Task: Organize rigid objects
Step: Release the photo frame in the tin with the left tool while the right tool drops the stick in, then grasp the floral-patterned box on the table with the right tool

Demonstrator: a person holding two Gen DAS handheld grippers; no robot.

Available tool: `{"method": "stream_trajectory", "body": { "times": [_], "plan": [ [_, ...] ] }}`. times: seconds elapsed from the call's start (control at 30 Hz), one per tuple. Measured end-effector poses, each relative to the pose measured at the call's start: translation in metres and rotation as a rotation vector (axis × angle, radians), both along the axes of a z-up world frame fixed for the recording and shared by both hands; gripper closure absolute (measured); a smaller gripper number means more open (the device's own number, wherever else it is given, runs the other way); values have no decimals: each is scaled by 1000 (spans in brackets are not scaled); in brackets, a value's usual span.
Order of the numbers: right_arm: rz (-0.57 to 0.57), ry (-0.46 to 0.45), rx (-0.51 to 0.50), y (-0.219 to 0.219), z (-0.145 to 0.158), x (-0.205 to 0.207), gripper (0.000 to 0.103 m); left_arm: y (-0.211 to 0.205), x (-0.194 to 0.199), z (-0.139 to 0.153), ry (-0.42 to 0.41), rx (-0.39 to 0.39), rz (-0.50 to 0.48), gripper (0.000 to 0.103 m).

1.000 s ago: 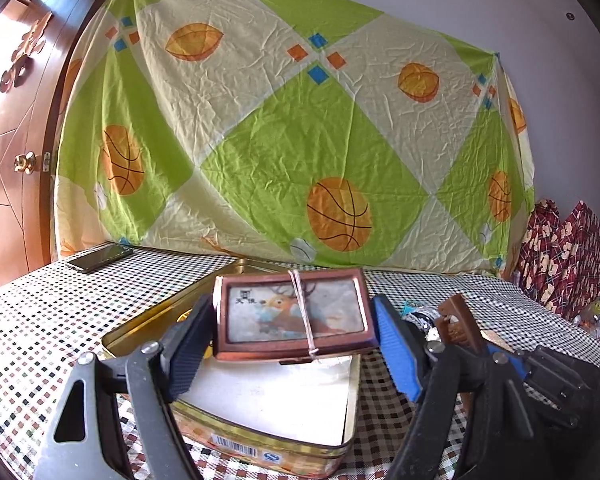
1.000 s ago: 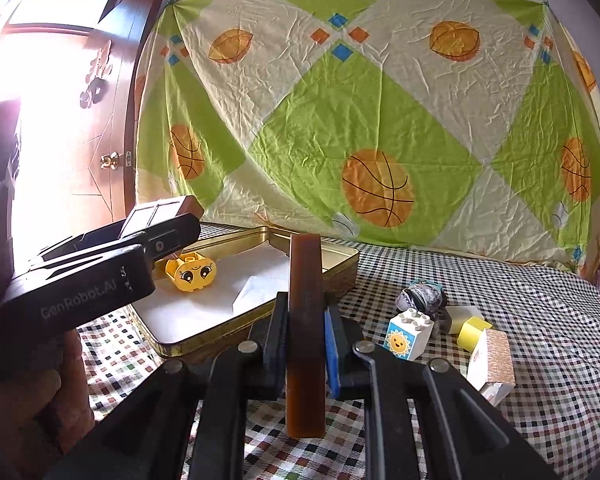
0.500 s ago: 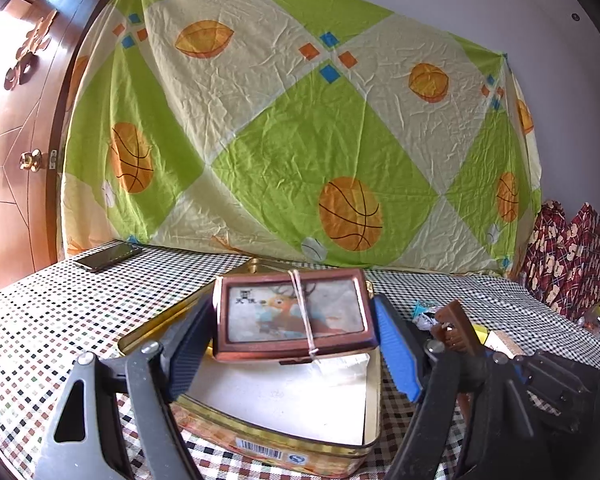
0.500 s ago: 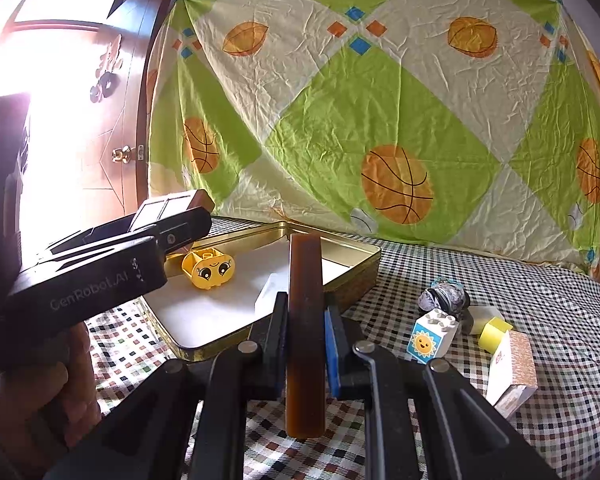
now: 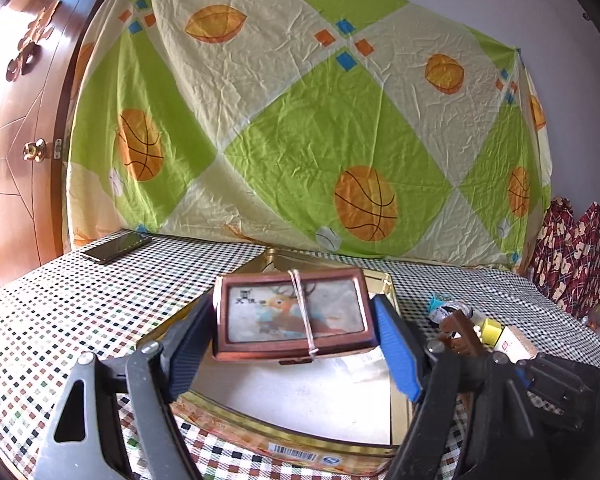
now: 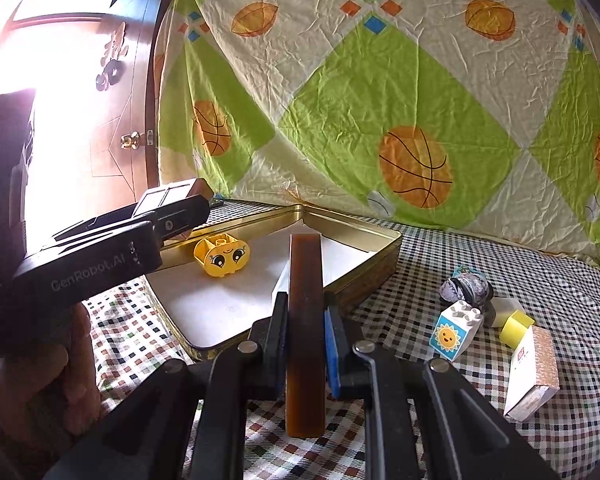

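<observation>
My left gripper [image 5: 294,344] is shut on a brown flat box with a deer picture [image 5: 294,320], tied with string, held over the open gold tin [image 5: 284,446]. In the right wrist view the left gripper [image 6: 172,212] hovers above the tin's left rim [image 6: 352,236]. My right gripper [image 6: 306,344] is shut on a brown bar [image 6: 305,320] held upright at the tin's near right corner. A yellow face block [image 6: 221,255] sits inside the tin on its white lining.
On the checked cloth right of the tin lie a sun-face block [image 6: 454,330], a grey wrapped lump [image 6: 466,286], a yellow-white block [image 6: 514,320] and a small white carton [image 6: 532,376]. A phone [image 5: 114,248] lies far left. A patterned sheet hangs behind.
Both grippers have moved forward towards the tin, which looms larger in both views. Both grips are unchanged.
</observation>
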State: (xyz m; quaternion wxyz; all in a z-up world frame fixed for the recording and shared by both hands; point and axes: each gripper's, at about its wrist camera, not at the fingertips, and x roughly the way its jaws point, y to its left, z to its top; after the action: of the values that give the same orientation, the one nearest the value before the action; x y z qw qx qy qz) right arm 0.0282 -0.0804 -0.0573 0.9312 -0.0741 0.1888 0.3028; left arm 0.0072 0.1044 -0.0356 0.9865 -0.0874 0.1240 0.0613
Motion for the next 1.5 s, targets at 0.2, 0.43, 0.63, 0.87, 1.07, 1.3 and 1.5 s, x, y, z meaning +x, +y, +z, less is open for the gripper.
{"method": "stream_trajectory", "body": {
  "times": [0.2,0.43,0.63,0.87,1.07,1.3,1.5],
  "plan": [
    [31,96,36,3,13,22,86,6,22,3,95,6,-36,25],
    [48,220,40,22,18,75,86,9,64,3,260,18,-90,25],
    [41,273,28,43,16,112,86,10,88,2,355,74,-88,25],
    [26,277,-27,69,10,139,86,22,109,-1,396,104,-19,25],
    [-38,279,0,52,11,136,49,30,98,2,358,77,8,9],
    [-60,225,54,-14,25,93,36,24,73,6,290,-2,-11,5],
    [-263,132,8,-94,28,64,36,-22,57,9,232,7,-81,5]
  ]
}}
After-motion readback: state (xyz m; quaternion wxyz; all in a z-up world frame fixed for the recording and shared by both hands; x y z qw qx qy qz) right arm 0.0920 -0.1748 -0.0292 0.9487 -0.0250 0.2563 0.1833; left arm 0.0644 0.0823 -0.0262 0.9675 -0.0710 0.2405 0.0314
